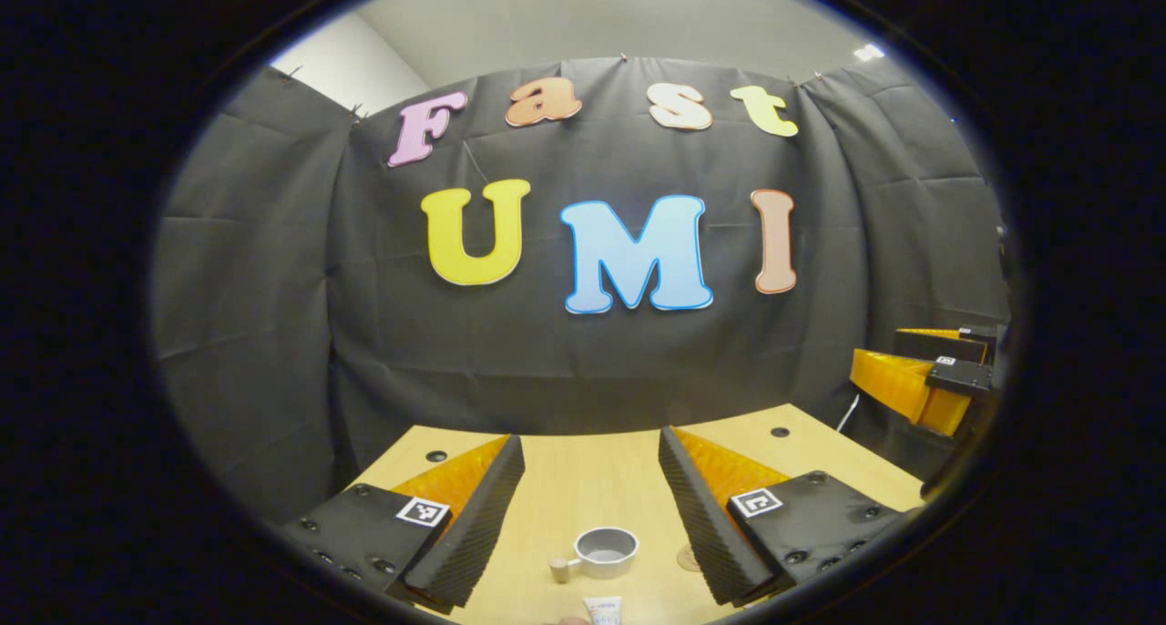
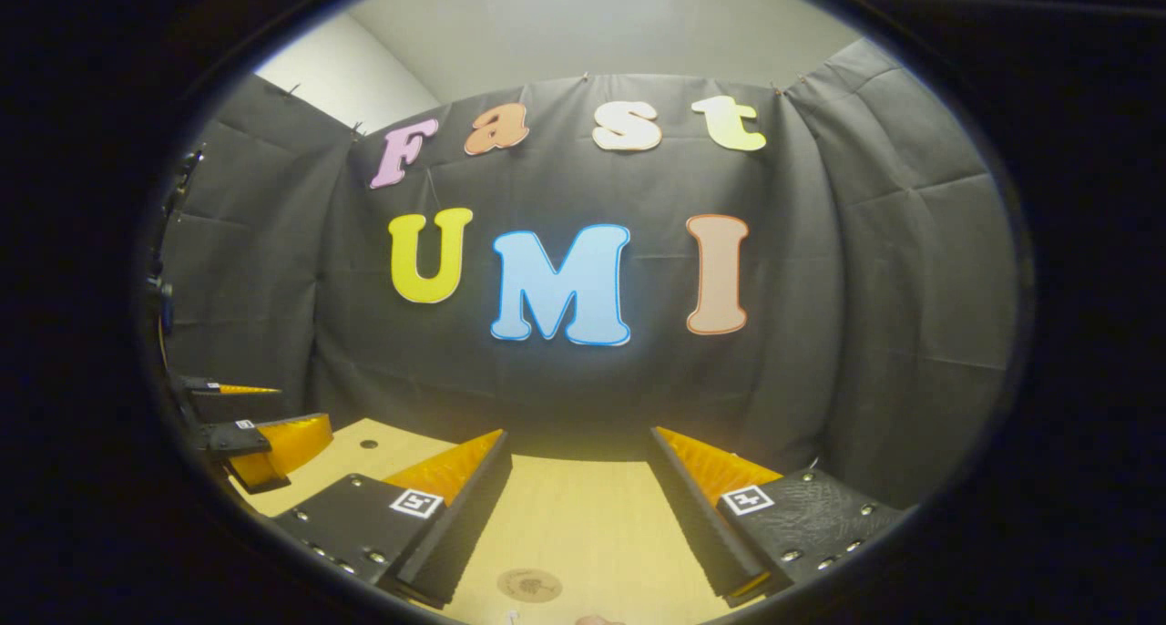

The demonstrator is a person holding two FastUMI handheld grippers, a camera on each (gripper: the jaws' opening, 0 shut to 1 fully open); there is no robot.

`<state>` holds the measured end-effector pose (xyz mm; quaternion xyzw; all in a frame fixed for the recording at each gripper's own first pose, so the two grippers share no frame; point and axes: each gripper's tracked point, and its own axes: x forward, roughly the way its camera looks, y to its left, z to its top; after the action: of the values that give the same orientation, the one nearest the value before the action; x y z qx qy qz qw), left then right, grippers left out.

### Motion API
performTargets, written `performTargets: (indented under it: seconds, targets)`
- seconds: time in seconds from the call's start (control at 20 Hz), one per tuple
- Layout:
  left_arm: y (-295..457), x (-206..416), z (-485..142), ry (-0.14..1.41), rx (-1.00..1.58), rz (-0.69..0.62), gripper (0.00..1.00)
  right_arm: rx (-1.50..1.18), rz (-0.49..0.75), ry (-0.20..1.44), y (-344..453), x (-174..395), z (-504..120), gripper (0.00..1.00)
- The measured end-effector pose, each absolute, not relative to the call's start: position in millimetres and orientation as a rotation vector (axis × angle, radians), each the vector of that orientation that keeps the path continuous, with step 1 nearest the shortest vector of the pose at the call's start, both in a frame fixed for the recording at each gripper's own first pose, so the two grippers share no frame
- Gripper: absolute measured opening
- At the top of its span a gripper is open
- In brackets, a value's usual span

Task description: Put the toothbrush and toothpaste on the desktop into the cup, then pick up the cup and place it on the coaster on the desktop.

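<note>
In the left gripper view a grey cup [image 1: 606,550] with a side handle stands upright on the wooden desktop [image 1: 583,488], low between my fingers. The white end of the toothpaste tube [image 1: 602,609] pokes in at the bottom edge just in front of it. My left gripper [image 1: 592,452] is open above the desk with nothing between its fingers. In the right gripper view a round brown coaster [image 2: 529,585] lies flat on the desktop [image 2: 583,516], below my right gripper [image 2: 580,447], which is open and empty.
The right gripper [image 1: 920,379] hangs at the far right of the left gripper view. The left gripper [image 2: 255,438] sits at the far left of the right gripper view. The black cloth wall closes off the desk's far edge. Small dark holes [image 1: 780,432] dot the desktop.
</note>
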<state>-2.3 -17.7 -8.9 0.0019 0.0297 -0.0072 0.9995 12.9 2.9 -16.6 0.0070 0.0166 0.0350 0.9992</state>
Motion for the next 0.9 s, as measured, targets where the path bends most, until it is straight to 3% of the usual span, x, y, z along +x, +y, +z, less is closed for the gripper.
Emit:
performTargets:
  seconds: [0.35,0.4,0.9]
  targets:
    - [-30,-10,-61,0.194,-0.018,-0.05,1.0,0.015,0.104,0.132,10,6,-52,0.95]
    - [-29,-12,-70,0.218,-0.018,-0.049,0.97,0.016,0.108,0.151,12,4,-59,0.95]
    - [-30,-33,-179,0.472,-0.033,-0.065,1.0,0.042,0.156,0.422,29,-17,-151,0.95]
